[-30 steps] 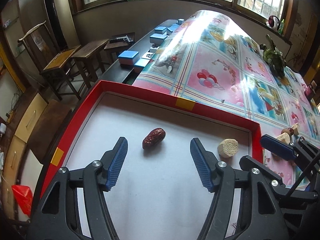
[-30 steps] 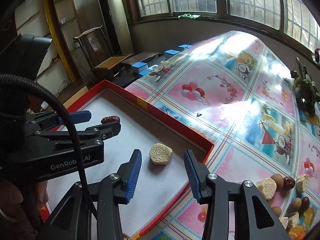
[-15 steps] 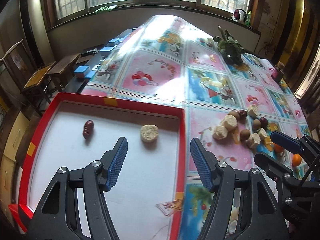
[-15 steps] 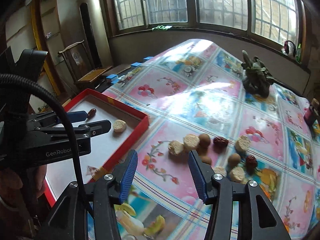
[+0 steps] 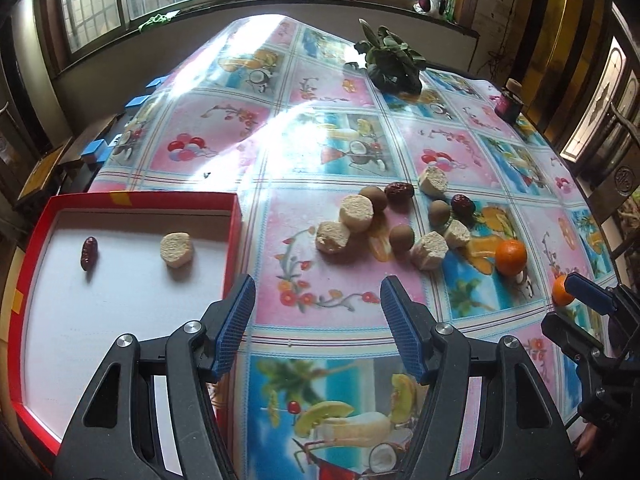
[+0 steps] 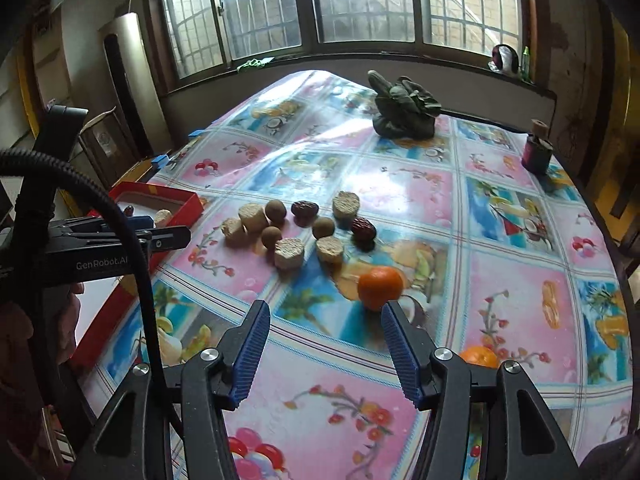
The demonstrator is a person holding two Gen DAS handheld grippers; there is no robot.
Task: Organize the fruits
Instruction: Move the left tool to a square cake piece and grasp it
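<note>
My right claw [image 6: 324, 354] is empty, its jaws parted and opening wider, nothing between them; it hangs over the patterned table [image 6: 520, 280] with an orange [image 6: 380, 287] just beyond its right tip. My left claw [image 5: 318, 330] is likewise empty and about half spread, poised just right of the red tray [image 5: 236, 216]. The tray holds one red date [image 5: 89, 253] and one pale round slice [image 5: 176, 249], set apart. The unsorted fruit pile [image 6: 288, 228] of slices, brown round fruits and dates lies mid-table, well ahead of both claws. Judgement: the step in hand is the next pick. I should single out an outlying piece, straddle it squarely, and close gently, since the slices look crumbly and the round fruits may roll.
</note>
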